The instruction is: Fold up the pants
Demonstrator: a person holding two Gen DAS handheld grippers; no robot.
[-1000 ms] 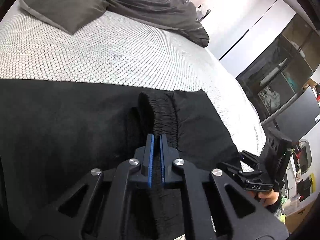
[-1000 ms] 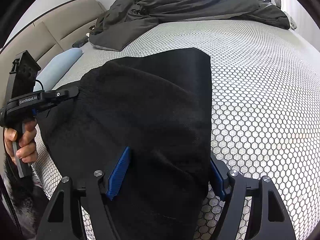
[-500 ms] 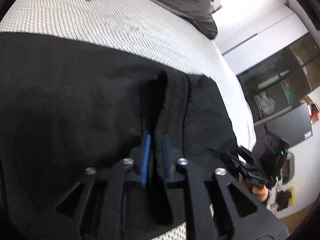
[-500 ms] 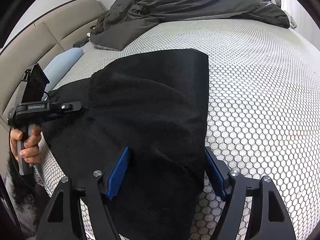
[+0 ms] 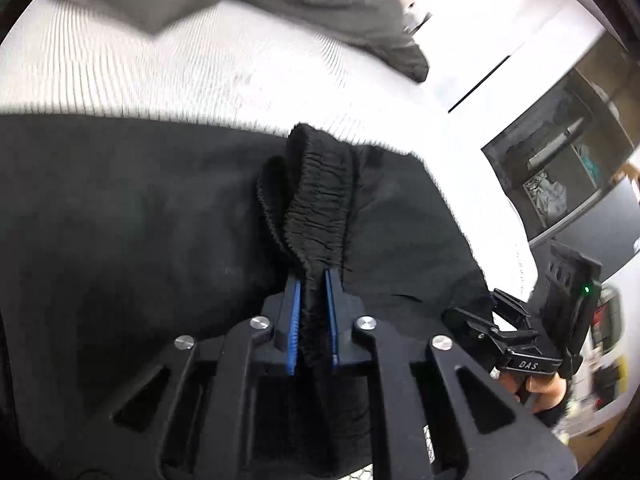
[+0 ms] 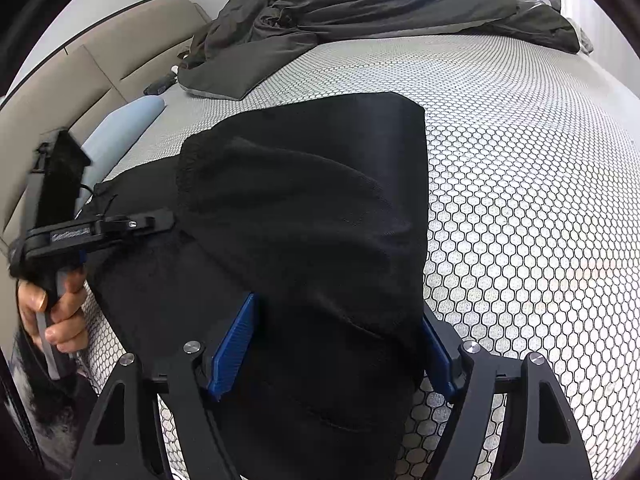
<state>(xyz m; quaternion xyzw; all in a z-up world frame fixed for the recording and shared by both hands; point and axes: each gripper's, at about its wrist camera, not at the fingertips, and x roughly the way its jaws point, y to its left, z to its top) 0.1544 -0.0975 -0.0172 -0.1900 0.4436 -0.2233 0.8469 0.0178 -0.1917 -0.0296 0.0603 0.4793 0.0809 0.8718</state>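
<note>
Black pants (image 6: 320, 220) lie folded on the bed's honeycomb-patterned mattress (image 6: 520, 160). In the left wrist view the ribbed elastic waistband (image 5: 320, 196) rises in a bunched ridge from the flat cloth (image 5: 120, 220). It runs between the blue pads of my left gripper (image 5: 312, 280), whose jaws are closing on it. The right wrist view shows that gripper (image 6: 160, 220) at the pants' left edge, held by a hand (image 6: 60, 312). My right gripper (image 6: 336, 332) stands wide open astride the near end of the pants, pads not pressing the cloth. It also appears at the pants' right corner (image 5: 480, 316).
A crumpled dark grey duvet (image 6: 360, 4) covers the far side of the bed. A light blue pillow (image 6: 124, 128) lies by the beige headboard (image 6: 80, 72). A dark glass-fronted cabinet (image 5: 560, 160) stands beyond the bed's edge.
The left gripper's pads parted slightly, then closed again on the waistband. In the right wrist view it moved lower and nearer along the pants' left edge. The right gripper stayed put.
</note>
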